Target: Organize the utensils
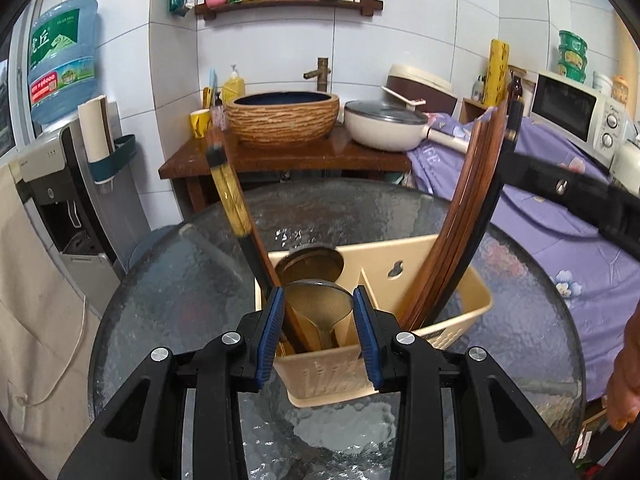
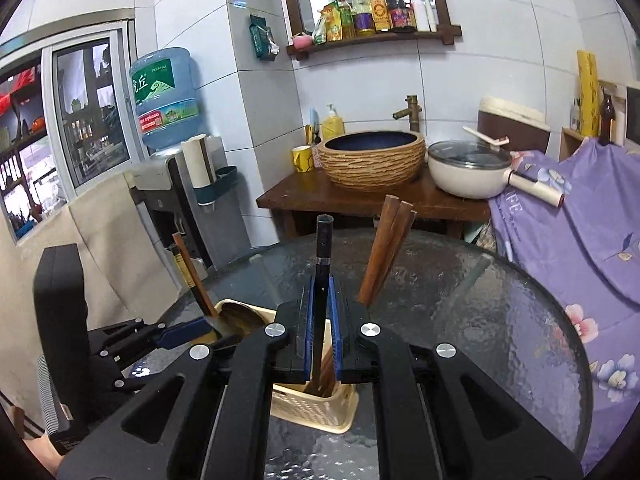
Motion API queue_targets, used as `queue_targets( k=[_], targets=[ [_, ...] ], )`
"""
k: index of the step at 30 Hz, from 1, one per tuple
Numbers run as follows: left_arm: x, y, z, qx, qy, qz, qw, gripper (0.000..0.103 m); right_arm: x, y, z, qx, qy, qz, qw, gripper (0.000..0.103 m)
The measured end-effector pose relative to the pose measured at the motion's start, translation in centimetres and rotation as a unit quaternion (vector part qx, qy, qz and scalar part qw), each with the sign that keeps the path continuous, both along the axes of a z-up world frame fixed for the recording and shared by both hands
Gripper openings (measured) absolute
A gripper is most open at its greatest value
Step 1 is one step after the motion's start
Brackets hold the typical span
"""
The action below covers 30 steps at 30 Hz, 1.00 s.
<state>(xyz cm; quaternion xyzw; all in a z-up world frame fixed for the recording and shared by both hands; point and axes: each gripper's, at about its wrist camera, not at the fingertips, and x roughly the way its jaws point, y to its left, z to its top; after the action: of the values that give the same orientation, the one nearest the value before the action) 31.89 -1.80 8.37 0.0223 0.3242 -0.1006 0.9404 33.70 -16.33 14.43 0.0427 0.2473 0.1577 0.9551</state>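
Note:
A beige two-compartment utensil basket (image 1: pixel 472 300) stands on the round glass table (image 1: pixel 160 280). Its left compartment holds spoons (image 1: pixel 320 300) and a yellow-handled chopstick pair (image 1: pixel 230 192); the right holds brown chopsticks (image 1: pixel 460 208). My left gripper (image 1: pixel 319 312) is open, its blue pads either side of the metal spoon bowl, not pressing it. My right gripper (image 2: pixel 320 320) is shut on a black chopstick (image 2: pixel 323 248) that stands in the basket (image 2: pixel 320 408) beside the brown chopsticks (image 2: pixel 384 248). The left gripper also shows in the right wrist view (image 2: pixel 176 336).
Behind the table a wooden stand (image 1: pixel 280 156) carries a woven basin (image 1: pixel 282 118), a white pot (image 1: pixel 386 128) and a yellow cup. A water dispenser (image 1: pixel 60 152) is at left. A purple-covered counter (image 1: pixel 560 216) with a microwave (image 1: pixel 576 116) is at right.

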Motion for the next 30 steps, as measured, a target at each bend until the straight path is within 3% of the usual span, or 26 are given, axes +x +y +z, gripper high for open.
queue_targets(
  k=[2, 4, 5, 6, 7, 9, 13, 19, 25, 30],
  targets=[
    [-0.3, 0.0, -0.1, 0.002, -0.007, 0.002, 1.0, 0.035, -0.2, 0.2, 0.0, -0.005, -0.005, 0.002, 1.0, 0.01],
    [-0.8, 0.1, 0.0, -0.002, -0.017, -0.001, 0.9999, 0.046, -0.7, 0.3, 0.1, -0.014, -0.014, -0.001, 1.0, 0.025],
    [-1.1, 0.1, 0.1, -0.006, -0.023, -0.004, 0.9997, 0.049, -1.1, 0.2, 0.2, -0.012, -0.024, -0.003, 1.0, 0.043],
    [-1.6, 0.1, 0.3, -0.009, -0.031, -0.007, 0.9995, 0.056, -1.6, 0.0, 0.4, -0.009, -0.034, -0.004, 0.999, 0.053],
    [-2.0, 0.1, 0.4, -0.009, -0.037, -0.005, 0.9993, 0.071, -2.3, -0.2, 0.6, -0.007, -0.046, -0.005, 0.999, 0.053],
    [-3.5, 0.5, 0.8, -0.011, -0.066, 0.006, 0.9977, 0.085, -3.4, -0.5, 0.9, -0.006, -0.059, -0.004, 0.998, 0.053],
    [-7.8, 1.5, 1.6, -0.019, -0.118, 0.005, 0.9929, 0.096, -7.5, -1.2, 1.1, -0.02, -0.095, -0.005, 0.995, 0.069],
    [-16.1, 3.3, 0.8, -0.02, -0.198, 0.017, 0.9799, 0.096, -16.4, -2.3, -1.7, -0.017, -0.116, 0.001, 0.993, 0.09],
    [-23.0, 3.8, -2.8, -0.002, -0.206, 0.036, 0.9779, 0.096, -23.4, -2.8, -5.9, -0.013, -0.119, -0.011, 0.993, 0.097],
    [-26.6, 4.2, -5.7, 0.009, -0.18, 0.056, 0.9819, 0.096, -28.3, -3.1, -8.9, -0.023, -0.124, -0.03, 0.992, 0.097]
  ],
)
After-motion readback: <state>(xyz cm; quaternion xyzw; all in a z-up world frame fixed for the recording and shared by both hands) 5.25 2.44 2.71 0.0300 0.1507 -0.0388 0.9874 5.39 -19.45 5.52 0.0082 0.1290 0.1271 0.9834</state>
